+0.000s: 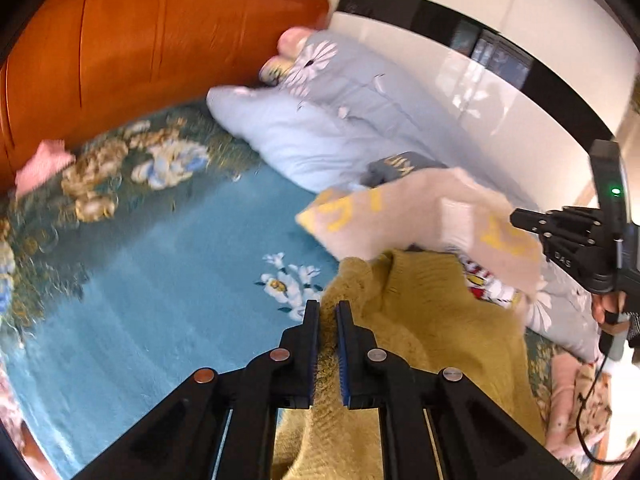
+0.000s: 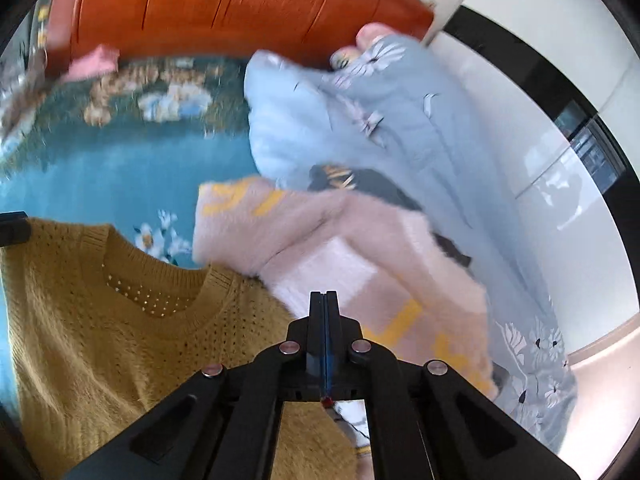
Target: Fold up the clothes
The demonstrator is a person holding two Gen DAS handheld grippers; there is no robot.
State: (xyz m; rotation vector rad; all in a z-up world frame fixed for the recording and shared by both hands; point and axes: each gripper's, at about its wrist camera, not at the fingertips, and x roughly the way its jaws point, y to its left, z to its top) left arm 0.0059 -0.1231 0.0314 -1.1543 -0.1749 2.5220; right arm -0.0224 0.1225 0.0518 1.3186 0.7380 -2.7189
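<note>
A mustard-yellow knit sweater [image 1: 424, 320] hangs in front of me over the bed; it also shows in the right wrist view [image 2: 120, 328] with its round neckline facing the camera. My left gripper [image 1: 328, 308] is shut on an edge of the sweater, with knit showing between the pads. My right gripper [image 2: 325, 298] has its jaws pressed together at the sweater's right shoulder; cloth between them is not clearly visible. The right gripper also shows in the left wrist view [image 1: 520, 220] at the far right. A fuzzy pink sweater with yellow letters [image 2: 340, 240] lies behind.
The bed has a blue floral cover [image 1: 160, 260]. A light blue quilt with daisies [image 1: 320, 120] is heaped at the back right. A dark garment [image 2: 352, 180] lies on the quilt. An orange wooden headboard [image 1: 140, 48] stands behind. A small pink cloth [image 1: 44, 164] lies by it.
</note>
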